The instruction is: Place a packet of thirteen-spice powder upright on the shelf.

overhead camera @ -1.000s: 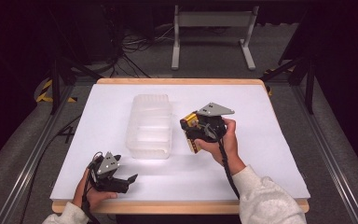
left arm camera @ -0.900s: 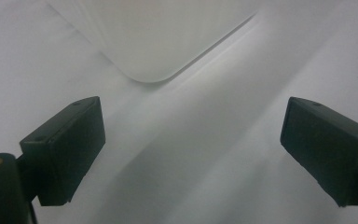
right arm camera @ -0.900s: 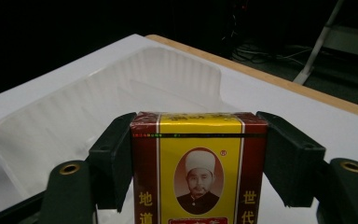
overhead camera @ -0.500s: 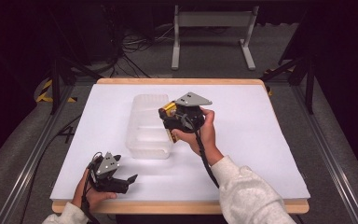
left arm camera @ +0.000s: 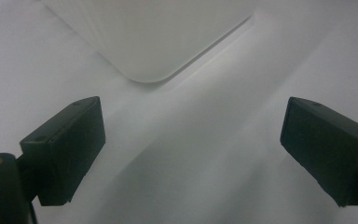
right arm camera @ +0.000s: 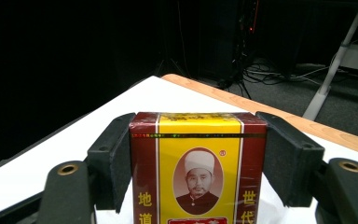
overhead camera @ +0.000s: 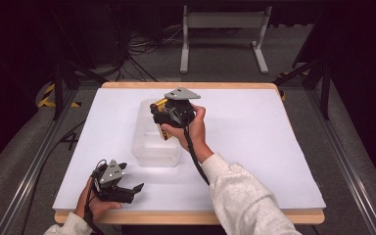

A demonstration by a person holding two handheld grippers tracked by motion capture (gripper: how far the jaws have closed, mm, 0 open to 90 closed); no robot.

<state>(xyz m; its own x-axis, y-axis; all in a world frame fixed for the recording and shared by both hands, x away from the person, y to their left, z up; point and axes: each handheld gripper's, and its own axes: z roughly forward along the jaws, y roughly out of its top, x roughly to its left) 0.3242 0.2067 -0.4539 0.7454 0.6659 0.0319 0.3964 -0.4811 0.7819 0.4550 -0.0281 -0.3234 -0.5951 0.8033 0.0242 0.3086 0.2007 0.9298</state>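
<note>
At the counter's point(overhead camera: 284, 147) near left corner, below and left of the clear tub point(overhead camera: 152, 147), the left tool point(overhead camera: 132, 188) rests on the white surface with its jaws wide apart and nothing between them. Over the tub's right rim, the right tool point(overhead camera: 159, 120) is clamped on a red-and-yellow box point(right arm camera: 198, 172), held above the counter.

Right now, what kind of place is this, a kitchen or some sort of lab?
Most likely a lab or recording studio: a white-topped table stands in a dark room, loose cables lie on grey carpet, and metal rails run beside the table.
</note>
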